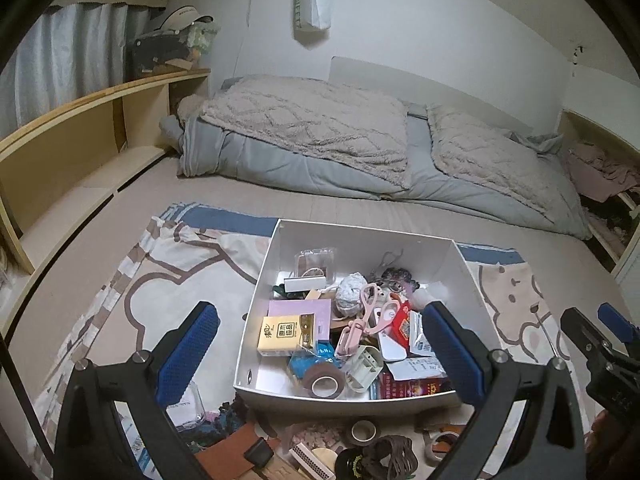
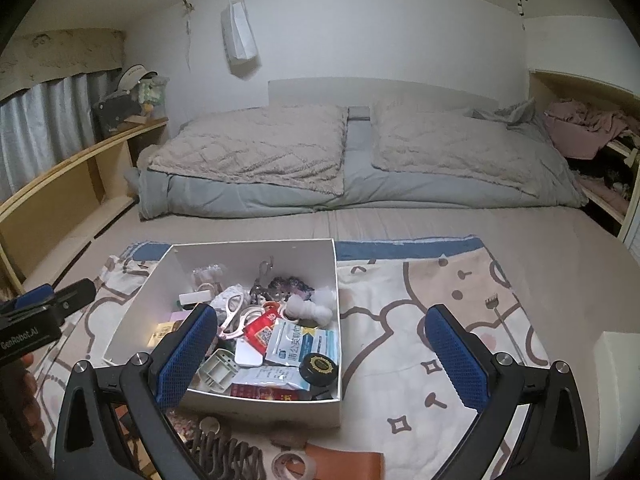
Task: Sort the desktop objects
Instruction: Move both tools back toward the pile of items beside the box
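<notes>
A white open box [image 1: 264,272] [image 2: 140,300] full of small clutter sits on a patterned blanket. Inside lie a yellow carton [image 1: 282,336], pink scissors [image 1: 370,312], a brown tape roll [image 1: 326,382], a white sachet [image 2: 298,340] and a black round tin [image 2: 319,367]. My left gripper [image 1: 320,360] hovers open above the box's near half, holding nothing. My right gripper [image 2: 322,360] is open too, over the box's near right corner, with nothing between its fingers. Loose items lie in front of the box: a tape roll [image 1: 363,432], a brown leather piece [image 2: 352,466], dark cord [image 2: 224,456].
The blanket [image 2: 440,292] covers a bed surface with folded grey and beige quilts [image 2: 256,156] at the back. Wooden shelves [image 1: 80,140] line the left, and a clothes pile [image 2: 588,124] fills the right shelf. A thin metal back-scratcher [image 2: 504,320] lies right of the box. A white object [image 2: 616,380] sits at the far right.
</notes>
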`<state>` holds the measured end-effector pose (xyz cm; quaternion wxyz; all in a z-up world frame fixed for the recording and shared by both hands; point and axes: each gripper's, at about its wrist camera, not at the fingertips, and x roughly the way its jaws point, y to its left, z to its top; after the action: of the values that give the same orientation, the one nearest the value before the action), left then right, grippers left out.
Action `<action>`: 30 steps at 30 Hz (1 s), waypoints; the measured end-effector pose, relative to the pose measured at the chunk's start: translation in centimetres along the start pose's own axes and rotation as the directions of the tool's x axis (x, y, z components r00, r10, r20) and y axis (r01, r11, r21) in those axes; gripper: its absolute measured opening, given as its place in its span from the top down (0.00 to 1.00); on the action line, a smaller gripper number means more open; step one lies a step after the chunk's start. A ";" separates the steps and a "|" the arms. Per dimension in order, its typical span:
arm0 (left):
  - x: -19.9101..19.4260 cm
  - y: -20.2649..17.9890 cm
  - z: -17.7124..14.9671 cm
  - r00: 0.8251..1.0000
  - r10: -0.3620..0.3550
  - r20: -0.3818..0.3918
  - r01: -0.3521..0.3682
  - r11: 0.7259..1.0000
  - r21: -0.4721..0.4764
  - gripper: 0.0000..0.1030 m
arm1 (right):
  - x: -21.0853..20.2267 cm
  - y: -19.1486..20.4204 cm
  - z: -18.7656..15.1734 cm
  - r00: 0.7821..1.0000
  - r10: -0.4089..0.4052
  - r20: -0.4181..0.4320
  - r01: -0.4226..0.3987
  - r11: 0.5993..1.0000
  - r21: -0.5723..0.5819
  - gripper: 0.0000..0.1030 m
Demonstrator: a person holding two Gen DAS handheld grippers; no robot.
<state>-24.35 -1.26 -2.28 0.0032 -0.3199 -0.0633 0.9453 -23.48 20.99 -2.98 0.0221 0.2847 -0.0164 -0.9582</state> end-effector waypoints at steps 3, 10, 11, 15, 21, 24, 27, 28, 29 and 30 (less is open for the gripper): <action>-1.3 0.2 0.4 1.000 -0.005 0.027 0.004 1.000 0.017 0.00 | -0.6 -0.3 0.0 1.000 0.005 0.003 -0.005 1.000 0.001 0.00; -4.0 1.0 1.3 0.998 -0.025 0.064 0.023 0.999 0.039 0.00 | -2.1 -0.5 0.4 1.000 0.019 0.023 -0.018 1.000 -0.010 0.00; -4.4 1.1 1.5 0.997 -0.026 0.072 0.023 0.999 0.038 0.00 | -2.3 -0.5 0.4 0.999 0.023 0.026 -0.023 1.000 -0.013 0.00; -5.7 1.6 1.8 0.994 -0.039 0.100 0.034 0.998 0.050 0.00 | -3.3 -0.1 0.5 0.998 0.046 0.038 -0.045 0.998 -0.033 0.00; -7.2 1.8 1.4 0.991 -0.043 0.130 0.031 0.995 0.093 0.00 | -4.6 0.5 0.4 0.996 0.079 0.048 -0.076 0.995 -0.057 0.00; -7.6 1.8 1.1 0.990 -0.043 0.132 0.029 0.994 0.106 0.00 | -5.1 1.1 0.1 0.994 0.093 0.050 -0.089 0.993 -0.080 0.00; -8.1 1.7 0.7 0.990 -0.053 0.128 0.037 0.992 0.124 0.00 | -5.6 1.6 -0.2 0.993 0.111 0.049 -0.106 0.990 -0.097 0.00; -8.3 1.6 0.5 0.990 -0.056 0.131 0.039 0.991 0.132 0.00 | -5.8 1.7 -0.2 0.992 0.117 0.050 -0.112 0.989 -0.100 0.00; -8.5 1.6 0.4 0.989 -0.058 0.133 0.040 0.989 0.139 0.00 | -6.0 1.8 -0.3 0.991 0.125 0.050 -0.119 0.988 -0.103 0.00; -8.7 1.5 0.2 0.989 -0.060 0.135 0.040 0.988 0.148 0.00 | -6.2 1.9 -0.5 0.990 0.132 0.052 -0.126 0.986 -0.106 0.00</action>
<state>-17.50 -3.18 2.98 0.0459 -0.2505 -0.0027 0.9670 -17.96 19.38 0.11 0.0983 0.2534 0.0139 -0.9623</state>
